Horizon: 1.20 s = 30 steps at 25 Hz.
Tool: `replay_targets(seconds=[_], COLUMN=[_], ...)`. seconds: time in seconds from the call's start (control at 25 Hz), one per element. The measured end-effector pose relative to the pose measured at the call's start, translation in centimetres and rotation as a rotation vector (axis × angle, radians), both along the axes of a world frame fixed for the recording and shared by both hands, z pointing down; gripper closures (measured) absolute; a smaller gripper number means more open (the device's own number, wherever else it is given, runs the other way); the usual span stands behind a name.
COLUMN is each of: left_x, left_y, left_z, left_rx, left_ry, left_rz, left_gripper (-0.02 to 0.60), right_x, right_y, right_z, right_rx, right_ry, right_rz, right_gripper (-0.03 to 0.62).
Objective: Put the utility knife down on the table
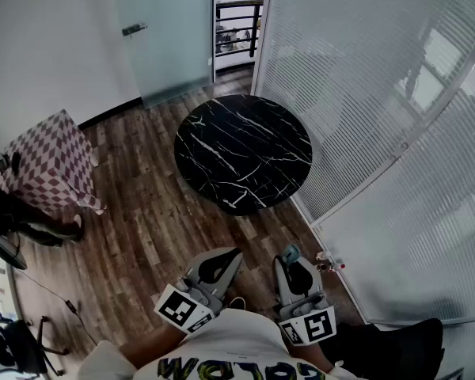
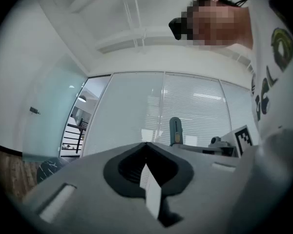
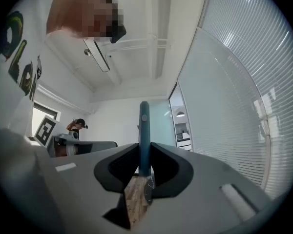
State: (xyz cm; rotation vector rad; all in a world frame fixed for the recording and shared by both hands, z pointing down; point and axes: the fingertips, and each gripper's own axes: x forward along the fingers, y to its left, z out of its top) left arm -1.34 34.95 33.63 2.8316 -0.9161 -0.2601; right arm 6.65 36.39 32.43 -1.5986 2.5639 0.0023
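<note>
My right gripper (image 1: 291, 261) is shut on the teal utility knife (image 1: 290, 252), held low and close to my body. In the right gripper view the knife (image 3: 144, 130) stands upright between the jaws of that gripper (image 3: 144, 152), its handle sticking out past the tips. My left gripper (image 1: 234, 254) hangs beside it, jaws shut with nothing in them; the left gripper view shows its jaws (image 2: 146, 147) meeting at the tips, and the knife (image 2: 175, 130) off to the right. The round black marble table (image 1: 243, 153) stands ahead on the wooden floor, apart from both grippers.
A glass wall with white blinds (image 1: 380, 109) runs along the right, close to the table. A frosted glass door (image 1: 162, 30) is at the back. A box under checkered cloth (image 1: 51, 169) and a dark chair (image 1: 8, 228) stand at the left. Another person (image 3: 79, 126) stands far off.
</note>
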Motion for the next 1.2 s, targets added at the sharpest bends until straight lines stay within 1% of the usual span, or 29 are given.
replay_targets(seconds=[0.24,0.44,0.6,0.8,0.92,1.04,1.2], left_x=[1.1,2.2,3.5,3.8,4.0,3.9,3.7], left_y=[0.1,-0.4,-0.5,-0.9,-1.3,-2.4,-5.2], left_z=[-0.3,0.0,0.7,1.7,2.0,1.9,2.3], left_rx=[-0.002,-0.006,-0.004,-0.03,-0.04,-0.032,-0.024], left_ry=[-0.001,-0.006,-0.025,-0.022,-0.029,-0.032,-0.023], left_rz=[-0.005,-0.024,-0.04,-0.075,-0.07,-0.072,-0.072], left_gripper=[0.581,0.581,0.581,0.581,0.581,0.581,0.581], right_x=[0.8,2.3,3.5,4.8,5.1,5.1,5.0], right_y=[0.2,-0.1,-0.2,-0.7,-1.3,-2.4,-5.0], right_z=[-0.4,-0.7,-0.2,0.8,1.3,1.4,2.1], right_rx=[0.008,0.018,0.012,0.001,-0.017,-0.018,-0.025], right_ry=[0.002,-0.041,-0.03,-0.032,-0.047,-0.045,-0.045], right_rz=[-0.012,-0.021,-0.031,-0.032,-0.031,-0.034,-0.032], right_gripper=[0.523,0.522,0.522,0.522,0.522,0.522,0.522])
